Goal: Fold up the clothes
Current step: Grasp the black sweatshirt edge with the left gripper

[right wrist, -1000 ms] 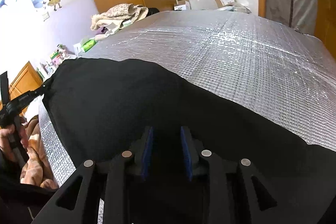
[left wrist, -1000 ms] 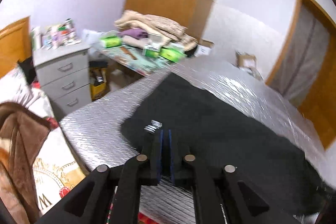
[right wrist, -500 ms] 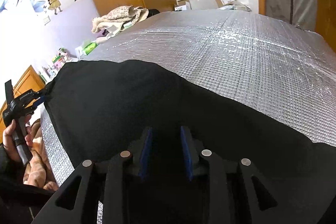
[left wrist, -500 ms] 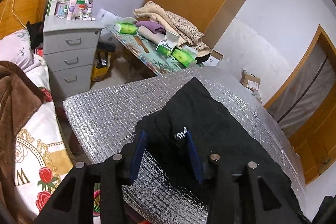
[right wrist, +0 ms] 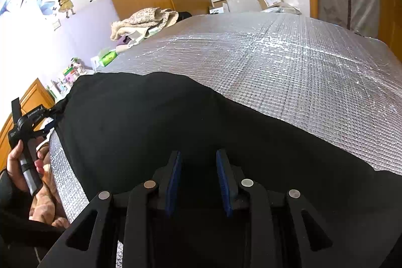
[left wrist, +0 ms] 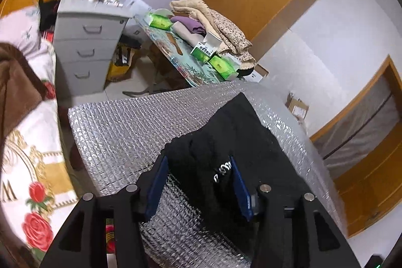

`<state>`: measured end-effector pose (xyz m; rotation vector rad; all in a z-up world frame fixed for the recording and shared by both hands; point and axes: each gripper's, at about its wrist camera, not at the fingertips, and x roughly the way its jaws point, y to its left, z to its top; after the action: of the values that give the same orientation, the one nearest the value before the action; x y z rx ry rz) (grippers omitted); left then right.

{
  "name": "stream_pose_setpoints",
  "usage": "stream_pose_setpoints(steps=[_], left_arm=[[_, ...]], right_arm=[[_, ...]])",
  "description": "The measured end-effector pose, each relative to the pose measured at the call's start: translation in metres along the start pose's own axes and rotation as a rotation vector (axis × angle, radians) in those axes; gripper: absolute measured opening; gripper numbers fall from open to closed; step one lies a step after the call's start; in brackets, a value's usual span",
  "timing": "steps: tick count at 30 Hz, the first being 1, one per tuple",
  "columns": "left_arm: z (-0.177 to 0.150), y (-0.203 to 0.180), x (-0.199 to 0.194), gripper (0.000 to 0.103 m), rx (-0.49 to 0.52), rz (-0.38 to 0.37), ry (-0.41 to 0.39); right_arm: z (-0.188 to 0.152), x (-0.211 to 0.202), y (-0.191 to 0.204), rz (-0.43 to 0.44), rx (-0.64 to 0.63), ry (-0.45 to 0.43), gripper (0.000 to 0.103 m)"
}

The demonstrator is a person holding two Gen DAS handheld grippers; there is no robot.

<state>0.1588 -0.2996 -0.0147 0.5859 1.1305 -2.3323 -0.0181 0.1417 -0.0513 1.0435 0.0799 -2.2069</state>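
Black garment [right wrist: 160,122] lies spread on the foil-covered desk [right wrist: 289,62], near edge at the desk's front, probably flattened so a fold can be made; left corner bunched, with white lettering showing; left tool [left wrist: 198,182] wide apart, straddling that corner without pinching, tilted down at the desk edge; right tool [right wrist: 198,177] low over the cloth, fingers parted, nothing between; person's hand [right wrist: 22,162] grips the left handle.

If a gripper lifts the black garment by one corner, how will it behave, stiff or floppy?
Probably floppy: the black garment bunches into soft folds near the left gripper. It likely sags and drags, since most of it lies spread across the silver mat. It looks light, though that is uncertain.
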Motion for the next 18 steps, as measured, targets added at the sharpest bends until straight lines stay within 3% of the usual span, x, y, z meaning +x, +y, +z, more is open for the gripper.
stream_pose_setpoints(steps=[3,12,18], left_arm=[[0.002,0.001,-0.001,0.051,-0.011,-0.034,-0.006],[0.0,0.004,0.011,0.051,0.004,-0.015,-0.002],[0.007,0.001,0.015,0.051,0.007,0.003,0.045]], right_arm=[[0.0,0.0,0.0,-0.001,-0.001,-0.001,0.03],[0.0,-0.001,-0.001,0.003,0.001,-0.003,0.03],[0.0,-0.001,-0.001,0.006,0.002,-0.003,0.03]])
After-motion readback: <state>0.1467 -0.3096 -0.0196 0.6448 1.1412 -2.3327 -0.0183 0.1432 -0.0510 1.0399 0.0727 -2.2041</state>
